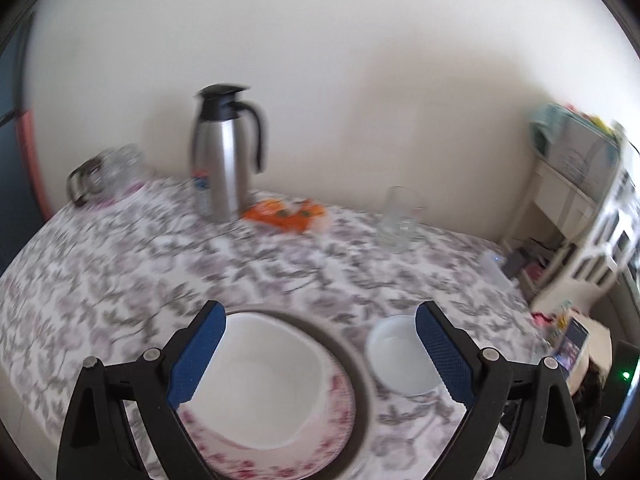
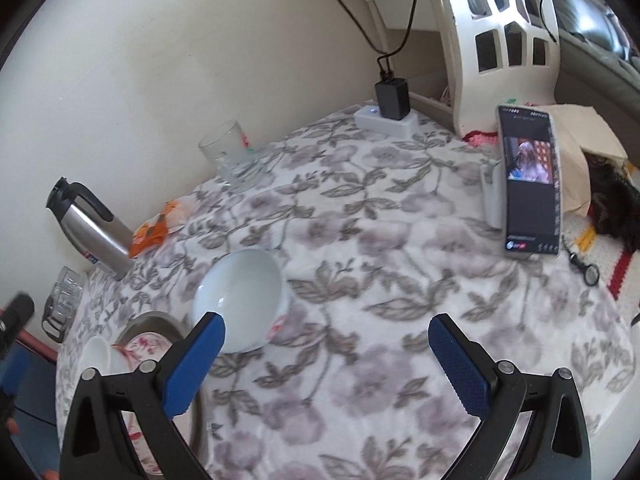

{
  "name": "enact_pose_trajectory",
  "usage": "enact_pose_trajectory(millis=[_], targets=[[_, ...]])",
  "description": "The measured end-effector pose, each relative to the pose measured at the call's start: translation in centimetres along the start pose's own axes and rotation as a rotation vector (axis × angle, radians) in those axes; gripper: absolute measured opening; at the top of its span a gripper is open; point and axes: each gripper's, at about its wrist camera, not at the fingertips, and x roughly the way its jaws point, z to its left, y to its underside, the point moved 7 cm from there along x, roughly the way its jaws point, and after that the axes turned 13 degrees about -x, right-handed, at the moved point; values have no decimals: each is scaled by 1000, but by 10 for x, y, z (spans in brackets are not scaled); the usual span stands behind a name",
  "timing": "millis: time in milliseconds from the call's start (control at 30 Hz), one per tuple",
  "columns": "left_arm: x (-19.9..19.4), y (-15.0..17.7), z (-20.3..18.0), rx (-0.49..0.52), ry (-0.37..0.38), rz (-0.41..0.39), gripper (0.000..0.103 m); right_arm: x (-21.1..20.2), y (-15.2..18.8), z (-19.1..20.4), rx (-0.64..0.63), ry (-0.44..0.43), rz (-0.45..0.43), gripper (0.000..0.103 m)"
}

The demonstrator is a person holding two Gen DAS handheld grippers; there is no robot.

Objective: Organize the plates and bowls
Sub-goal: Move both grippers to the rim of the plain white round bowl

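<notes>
The left gripper (image 1: 320, 356) hangs with jaws wide apart over a stack near the table's (image 2: 400, 280) front edge: a white squarish bowl (image 1: 260, 384) sits on a pink-flowered plate (image 1: 336, 412), itself on a dark-rimmed plate (image 1: 356, 356). A small white bowl (image 2: 238, 300) stands just beside the stack. The right gripper (image 2: 326, 360) also gapes, holding nothing. This bowl looks like glazed ceramic: rigid, slick, breakable, fairly light. Pinching its rim across the wall seems the surest hold.
</notes>
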Motion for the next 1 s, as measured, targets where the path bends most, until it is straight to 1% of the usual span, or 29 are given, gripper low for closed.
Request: enact_pose_trajectory(millis=[67, 167, 233, 333, 367, 433, 533, 633, 767, 800, 900, 933, 1000], targets=[[6, 6, -18, 44, 27, 23, 96, 2, 0, -5, 6, 4, -2, 103], [19, 17, -44, 94, 79, 89, 96, 10, -1, -9, 30, -13, 2, 103], [28, 24, -60, 136, 96, 131, 96, 17, -1, -10, 46, -37, 9, 103], [41, 33, -75, 167, 95, 192, 96, 27, -3, -9, 44, -54, 10, 103], [47, 36, -77, 155, 90, 214, 96, 31, -3, -8, 39, -58, 11, 103], [56, 39, -79, 141, 88, 230, 96, 37, -5, -4, 29, -76, 6, 103], [71, 42, -82, 151, 70, 255, 96, 48, -6, 1, 25, -97, 13, 103], [83, 43, -81, 141, 60, 270, 96, 59, -4, 2, 53, -115, 30, 102], [105, 47, -80, 140, 48, 302, 95, 73, -2, 4, 61, -134, 53, 96], [109, 48, -80, 144, 40, 305, 94, 76, -3, 6, 57, -138, 57, 94], [125, 52, -76, 150, 20, 324, 84, 86, -3, 8, 59, -151, 71, 85], [131, 55, -75, 152, 16, 336, 81, 90, -3, 9, 61, -155, 78, 83], [139, 58, -73, 157, 9, 347, 80, 98, -4, 12, 62, -159, 90, 81]])
